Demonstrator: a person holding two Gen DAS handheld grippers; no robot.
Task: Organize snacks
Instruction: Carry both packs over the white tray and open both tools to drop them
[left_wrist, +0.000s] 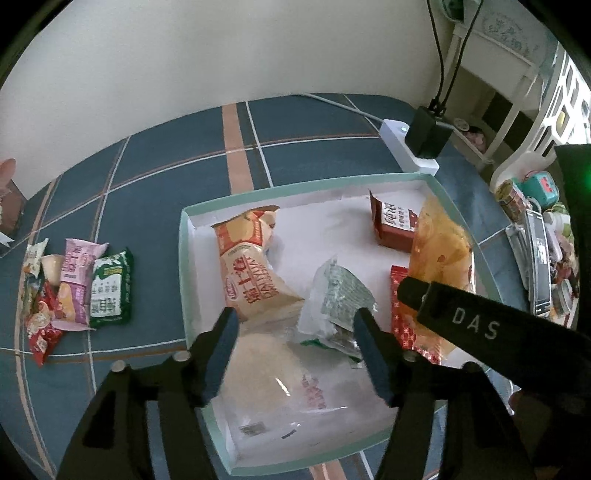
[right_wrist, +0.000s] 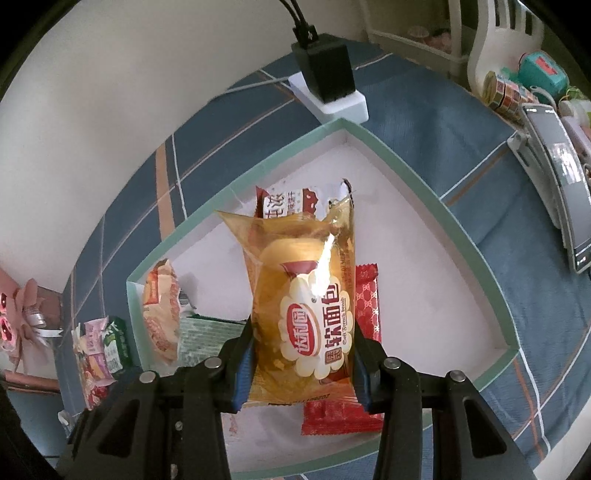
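Gripping a yellow soft-bread packet (right_wrist: 303, 314), the right gripper (right_wrist: 303, 354) hangs over the teal-rimmed box (right_wrist: 402, 162). Left gripper (left_wrist: 295, 339) gapes empty above a clear packet (left_wrist: 295, 395). Only the left view shows loose snacks (left_wrist: 77, 288) at 9 o'clock on the blue plaid cloth (left_wrist: 155, 177).

Both views are evenly lit by soft, rather dim daylight with a cool cast. Shadows inside the tray (left_wrist: 183, 258) are faint. A white glare streak sits on the bread packet (right_wrist: 325, 273), and a smaller sheen on the clear bag (left_wrist: 284, 387). Fisheye bending curves the tray rims and checked cloth (left_wrist: 314, 147); corners go black. Detail softens slightly toward the edges.
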